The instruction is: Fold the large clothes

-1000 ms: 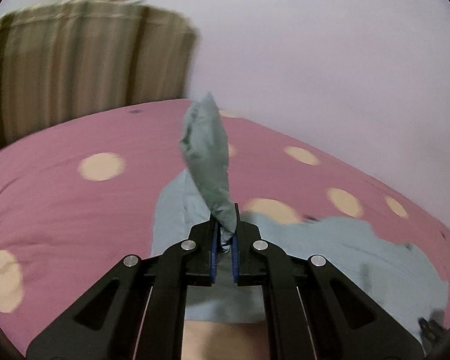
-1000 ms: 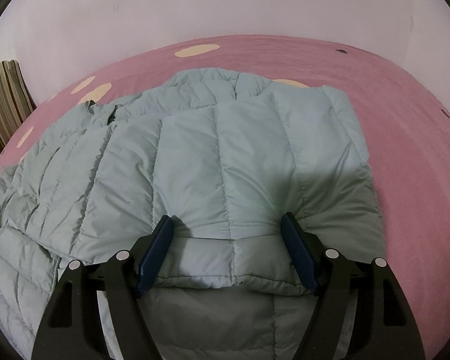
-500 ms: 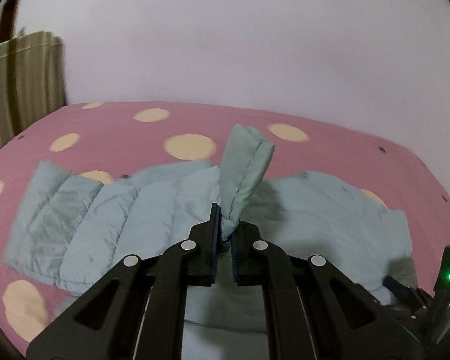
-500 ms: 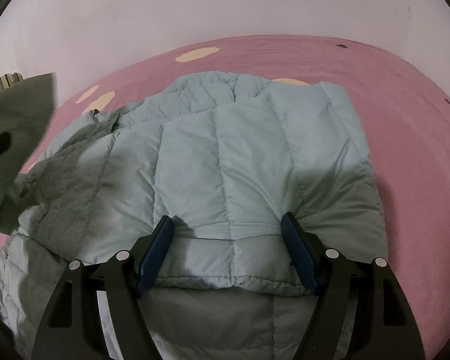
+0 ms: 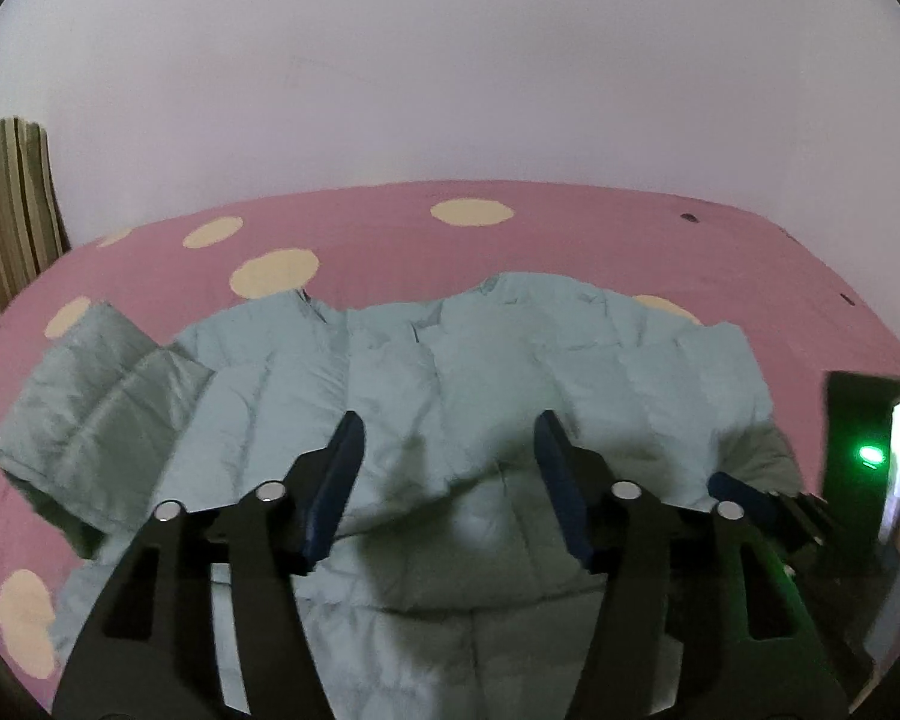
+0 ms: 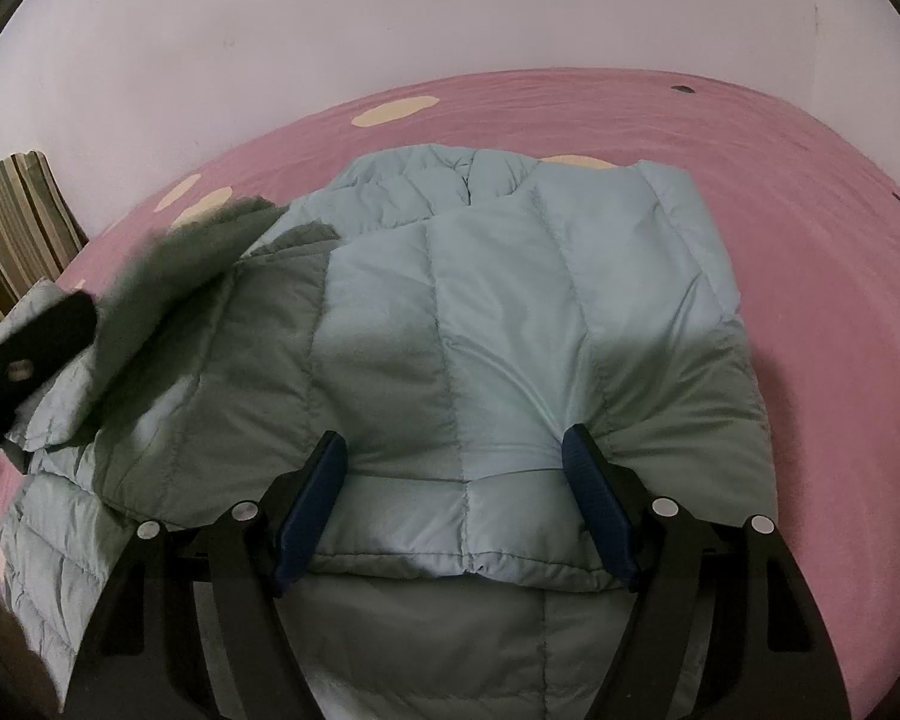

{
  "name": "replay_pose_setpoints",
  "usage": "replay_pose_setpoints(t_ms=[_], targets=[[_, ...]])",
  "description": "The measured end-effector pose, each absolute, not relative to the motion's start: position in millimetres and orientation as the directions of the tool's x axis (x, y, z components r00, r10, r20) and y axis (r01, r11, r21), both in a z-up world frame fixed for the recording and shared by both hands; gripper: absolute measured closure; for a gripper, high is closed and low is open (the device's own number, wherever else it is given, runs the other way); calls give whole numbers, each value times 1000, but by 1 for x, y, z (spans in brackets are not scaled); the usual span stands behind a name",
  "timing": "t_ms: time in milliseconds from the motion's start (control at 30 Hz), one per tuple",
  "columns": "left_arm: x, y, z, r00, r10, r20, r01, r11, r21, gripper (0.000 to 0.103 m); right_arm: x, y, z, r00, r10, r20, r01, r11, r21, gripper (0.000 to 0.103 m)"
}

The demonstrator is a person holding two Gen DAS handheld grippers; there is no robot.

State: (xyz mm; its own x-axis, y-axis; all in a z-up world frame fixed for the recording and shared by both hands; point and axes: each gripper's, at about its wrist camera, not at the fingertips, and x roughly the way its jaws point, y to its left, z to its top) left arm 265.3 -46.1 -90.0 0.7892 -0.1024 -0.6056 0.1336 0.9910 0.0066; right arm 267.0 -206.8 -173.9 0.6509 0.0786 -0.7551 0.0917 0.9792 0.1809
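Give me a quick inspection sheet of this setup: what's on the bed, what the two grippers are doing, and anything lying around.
Surface: pink bedspread with cream dots.
Job's things: pale blue puffer jacket, spread flat, one sleeve lying out to the side.
Clutter: nothing seen.
Grippers: left gripper open over the jacket, its jaws have just been opening, nothing pinched between them; right gripper open, fingers straddling a folded jacket edge, whether the pads press on it I cannot tell.
Cables: nothing seen.
Surroundings: plain pale wall; striped curtain at the left.
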Motion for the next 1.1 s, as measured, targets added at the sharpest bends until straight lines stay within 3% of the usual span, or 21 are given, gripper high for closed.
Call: replay_pose_setpoints(t_ms=[200, 300, 533, 567, 600, 733, 933, 1100], targets=[[238, -2, -59, 824, -89, -559, 91, 996, -25, 34, 256, -216, -150, 679, 121, -724, 126, 952, 278, 30], [229, 32, -47, 846, -28, -533, 27, 1000, -10, 34, 260, -214, -135, 691, 186, -699, 114, 926, 360, 30], [227, 109, -43, 843, 126, -522, -144, 990, 5, 33, 303, -161, -127, 659, 248, -710, 37, 932, 360, 31], [228, 116, -43, 840, 135, -526, -160, 987, 0, 33, 308, -156, -130, 648, 251, -720, 34, 934, 356, 34], [228, 126, -45, 834, 149, -531, -181, 984, -8, 33, 313, -149, -136, 629, 255, -735, 34, 935, 354, 51], [230, 149, -51, 816, 187, -547, -228, 974, -9, 33, 326, -133, -148, 575, 301, -761, 8, 928, 373, 91], [238, 167, -53, 807, 206, -553, -263, 964, -25, 33, 294, -158, -106, 696, 198, -691, 6, 960, 281, 96], [252, 156, -63, 794, 194, -576, -243, 970, -8, 33, 280, -202, -103, 706, 110, -700, 81, 969, 234, 96]])
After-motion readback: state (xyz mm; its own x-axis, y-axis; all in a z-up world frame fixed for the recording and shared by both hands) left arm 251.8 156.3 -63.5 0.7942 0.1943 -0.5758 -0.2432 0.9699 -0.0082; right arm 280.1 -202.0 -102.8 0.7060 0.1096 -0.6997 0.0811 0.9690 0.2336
